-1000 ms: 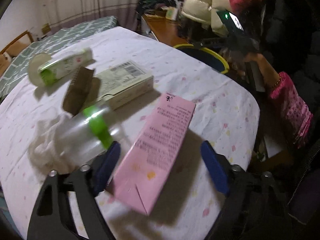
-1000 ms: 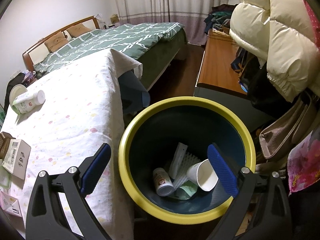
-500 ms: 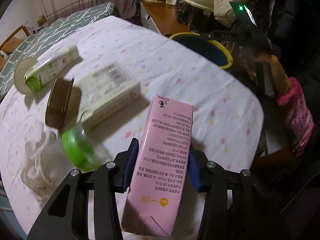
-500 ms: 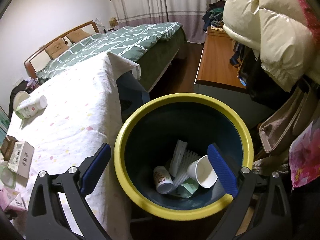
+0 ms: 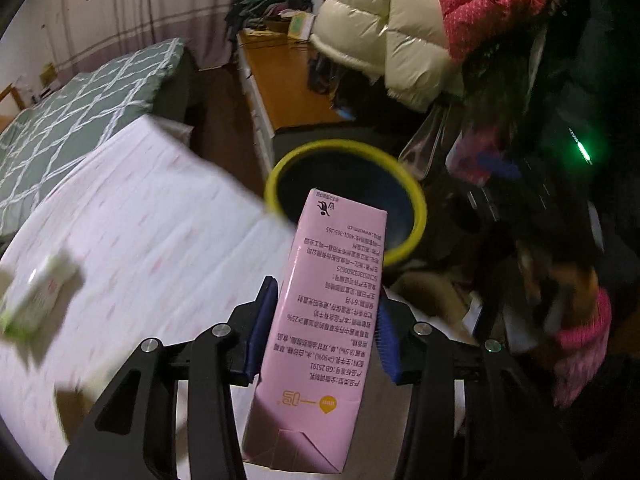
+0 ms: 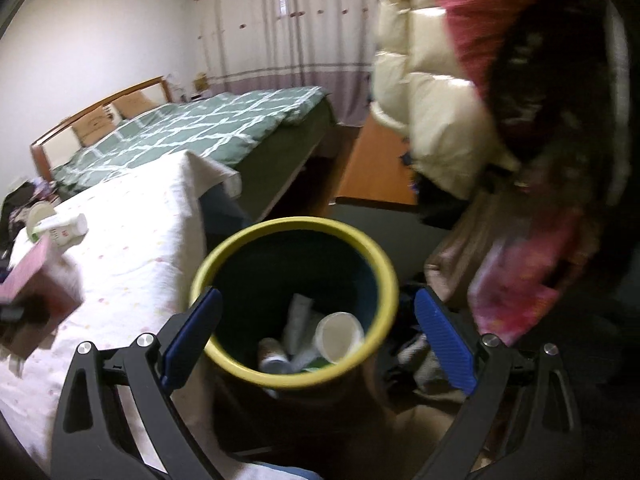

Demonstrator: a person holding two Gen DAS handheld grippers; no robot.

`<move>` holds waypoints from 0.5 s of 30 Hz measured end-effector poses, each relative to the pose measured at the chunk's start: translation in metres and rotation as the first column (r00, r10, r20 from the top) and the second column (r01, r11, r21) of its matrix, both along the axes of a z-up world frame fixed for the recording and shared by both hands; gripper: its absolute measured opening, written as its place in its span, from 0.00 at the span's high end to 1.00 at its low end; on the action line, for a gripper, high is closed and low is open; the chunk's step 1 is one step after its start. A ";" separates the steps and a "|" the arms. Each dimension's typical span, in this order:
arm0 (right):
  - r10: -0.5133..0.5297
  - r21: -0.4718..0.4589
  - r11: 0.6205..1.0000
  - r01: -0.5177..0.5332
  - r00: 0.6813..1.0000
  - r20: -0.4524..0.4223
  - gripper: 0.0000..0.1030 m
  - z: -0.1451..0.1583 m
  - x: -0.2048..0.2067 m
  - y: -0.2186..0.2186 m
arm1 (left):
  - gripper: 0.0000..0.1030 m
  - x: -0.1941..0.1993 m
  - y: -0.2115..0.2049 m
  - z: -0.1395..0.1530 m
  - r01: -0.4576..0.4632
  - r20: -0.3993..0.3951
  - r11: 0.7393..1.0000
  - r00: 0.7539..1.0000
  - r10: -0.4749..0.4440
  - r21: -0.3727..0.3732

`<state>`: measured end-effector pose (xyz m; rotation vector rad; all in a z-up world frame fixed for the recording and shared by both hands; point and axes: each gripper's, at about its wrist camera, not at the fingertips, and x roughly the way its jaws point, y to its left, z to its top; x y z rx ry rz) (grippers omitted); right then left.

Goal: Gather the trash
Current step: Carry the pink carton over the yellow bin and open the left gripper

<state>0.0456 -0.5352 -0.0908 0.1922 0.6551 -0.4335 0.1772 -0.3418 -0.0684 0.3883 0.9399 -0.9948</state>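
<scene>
My left gripper (image 5: 324, 332) is shut on a tall pink carton (image 5: 320, 332), its blue pads pressing both long sides, and holds it above the table's right edge. Beyond the carton's far end stands a dark bin with a yellow rim (image 5: 416, 196). In the right wrist view my right gripper (image 6: 316, 334) stands open above the same bin (image 6: 240, 368), nothing between its fingers. Inside lie a white paper cup (image 6: 340, 336), a small bottle (image 6: 274, 356) and a white tube. The pink carton (image 6: 28, 276) shows blurred at the far left.
A green-and-white bottle (image 5: 36, 296) lies on the table with the spotted white cloth (image 5: 160, 240). A bed with a green quilt (image 6: 200, 128) lies behind, a wooden desk (image 5: 288, 80) beside it. Puffy coats (image 6: 440, 100) hang close at the right. A pink sleeve (image 5: 584, 344) shows at the right.
My left gripper closed on the pink carton, lifted it off the table and carried it right toward the bin. My right gripper drew back and up from the bin, still open.
</scene>
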 end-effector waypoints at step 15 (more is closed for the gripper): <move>-0.083 0.045 0.995 0.084 0.996 -0.028 0.10 -0.019 -0.048 -0.029 | 0.55 0.058 -0.187 -0.069 -0.014 -0.104 0.996 0.994 0.023 0.089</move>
